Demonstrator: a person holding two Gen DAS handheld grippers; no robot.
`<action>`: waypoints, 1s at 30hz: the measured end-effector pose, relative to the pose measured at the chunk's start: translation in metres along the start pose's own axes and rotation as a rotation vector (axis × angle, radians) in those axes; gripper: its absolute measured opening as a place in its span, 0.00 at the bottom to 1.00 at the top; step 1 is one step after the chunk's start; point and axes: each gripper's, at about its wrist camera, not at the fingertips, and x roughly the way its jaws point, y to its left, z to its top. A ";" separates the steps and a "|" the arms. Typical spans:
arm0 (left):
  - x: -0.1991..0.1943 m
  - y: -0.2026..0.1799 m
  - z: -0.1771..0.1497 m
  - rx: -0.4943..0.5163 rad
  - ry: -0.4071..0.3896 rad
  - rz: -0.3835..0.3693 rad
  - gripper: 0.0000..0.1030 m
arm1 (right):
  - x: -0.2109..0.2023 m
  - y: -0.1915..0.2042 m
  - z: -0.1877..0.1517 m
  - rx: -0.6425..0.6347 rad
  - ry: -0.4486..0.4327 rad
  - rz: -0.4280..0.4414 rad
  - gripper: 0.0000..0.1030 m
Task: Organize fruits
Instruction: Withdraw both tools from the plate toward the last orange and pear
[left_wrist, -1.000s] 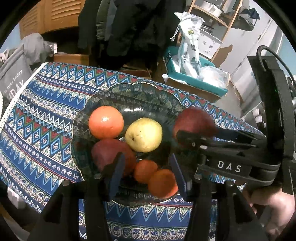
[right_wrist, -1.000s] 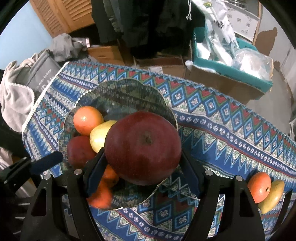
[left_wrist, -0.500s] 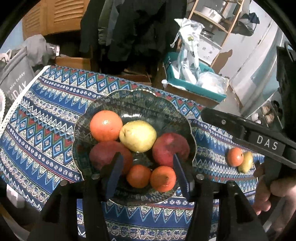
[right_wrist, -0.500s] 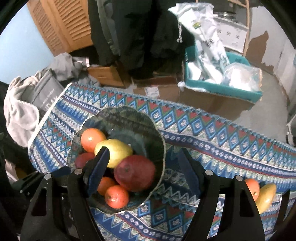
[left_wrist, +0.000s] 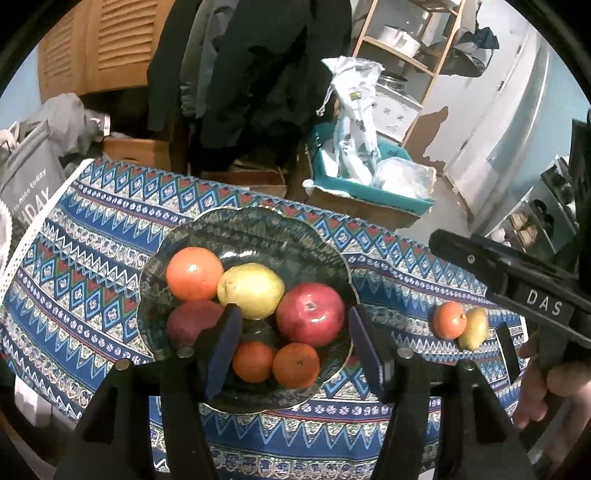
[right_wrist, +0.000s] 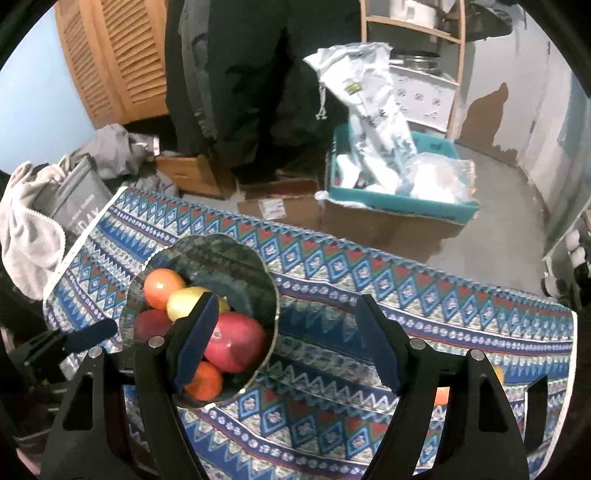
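Observation:
A dark patterned bowl (left_wrist: 258, 218) on the blue tablecloth holds a big orange (left_wrist: 194, 273), a yellow pear (left_wrist: 251, 290), a large red apple (left_wrist: 310, 314), a darker apple (left_wrist: 192, 323) and two small oranges (left_wrist: 295, 365). My left gripper (left_wrist: 293, 343) hovers over the bowl's near side, its jaws opening, with nothing pressed between them. My right gripper (right_wrist: 286, 332) hangs open and empty above the cloth, just right of the bowl (right_wrist: 229, 251) and the red apple (right_wrist: 236, 347). A small orange (left_wrist: 448, 319) and a yellow fruit (left_wrist: 472, 328) lie together on the cloth to the right.
The right gripper's black frame (left_wrist: 517, 291) and a hand cross the right edge of the left wrist view. Beyond the table's far edge stand cardboard boxes (right_wrist: 280, 210), a teal bin with plastic bags (right_wrist: 399, 199) and hanging dark coats. A grey bag (left_wrist: 29, 188) sits at the left.
The right gripper let the large red apple go into the bowl, then rose and drew back to the right. The left gripper's jaws widened and it lifted a little.

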 end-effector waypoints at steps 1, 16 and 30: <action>-0.002 -0.003 0.001 0.004 -0.008 -0.003 0.62 | -0.003 -0.002 -0.001 0.002 -0.005 -0.004 0.75; -0.017 -0.049 0.003 0.092 -0.051 -0.007 0.69 | -0.048 -0.043 -0.021 0.032 -0.059 -0.077 0.75; -0.007 -0.105 0.000 0.181 -0.036 -0.010 0.74 | -0.074 -0.100 -0.052 0.092 -0.073 -0.159 0.75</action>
